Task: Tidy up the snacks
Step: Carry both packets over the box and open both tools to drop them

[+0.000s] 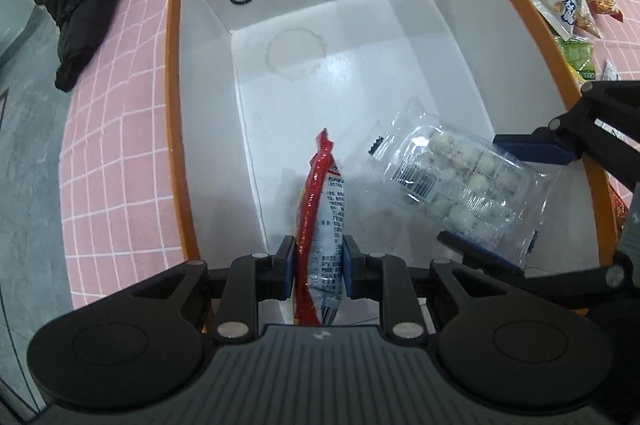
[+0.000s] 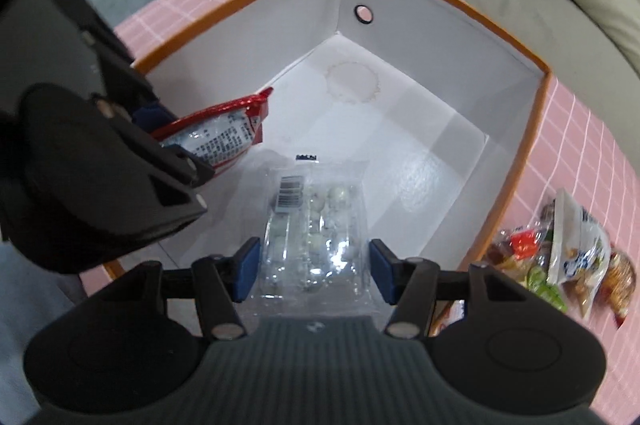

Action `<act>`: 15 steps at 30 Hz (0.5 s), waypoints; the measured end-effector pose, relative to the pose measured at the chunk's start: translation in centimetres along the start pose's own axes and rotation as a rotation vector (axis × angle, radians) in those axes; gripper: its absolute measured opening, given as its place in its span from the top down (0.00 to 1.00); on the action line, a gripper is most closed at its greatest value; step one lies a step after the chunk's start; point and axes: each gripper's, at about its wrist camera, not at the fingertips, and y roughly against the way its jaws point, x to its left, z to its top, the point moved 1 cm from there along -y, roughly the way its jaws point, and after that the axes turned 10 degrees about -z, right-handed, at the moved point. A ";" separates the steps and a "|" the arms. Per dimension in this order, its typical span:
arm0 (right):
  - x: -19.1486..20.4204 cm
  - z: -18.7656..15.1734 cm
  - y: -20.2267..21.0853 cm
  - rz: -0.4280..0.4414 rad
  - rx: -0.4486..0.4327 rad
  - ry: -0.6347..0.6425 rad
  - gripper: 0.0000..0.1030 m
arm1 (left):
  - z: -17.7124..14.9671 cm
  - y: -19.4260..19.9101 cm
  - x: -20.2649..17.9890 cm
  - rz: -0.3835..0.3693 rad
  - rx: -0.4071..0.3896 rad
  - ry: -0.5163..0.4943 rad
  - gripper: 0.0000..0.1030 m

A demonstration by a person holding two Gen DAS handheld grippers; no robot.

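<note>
Both hands worked over the orange-rimmed white cardboard box [image 1: 404,37], presumably so each snack could drop straight inside. The left gripper [image 1: 319,261] pinched a red-edged foil snack packet [image 1: 324,225] edgewise, hanging at the box's six o'clock side. The right gripper [image 2: 313,267] stood spread around a clear plastic tray of white round sweets [image 2: 316,225]; whether its pads touched the wrapper I could not tell. Only a barcode and illegibly small print showed. More mixed snack bags [image 2: 568,265] waited at three o'clock on the pink checked tablecloth [image 1: 116,129].
</note>
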 end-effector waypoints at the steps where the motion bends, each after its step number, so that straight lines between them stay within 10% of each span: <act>1: 0.1 0.0 0.0 -0.003 0.000 0.007 0.46 | 0.1 -0.2 0.1 -0.001 0.002 0.007 0.76; 15: 0.4 -0.7 2.1 -0.009 -0.084 0.046 0.29 | -0.2 1.8 -1.0 0.012 -0.051 -0.040 0.48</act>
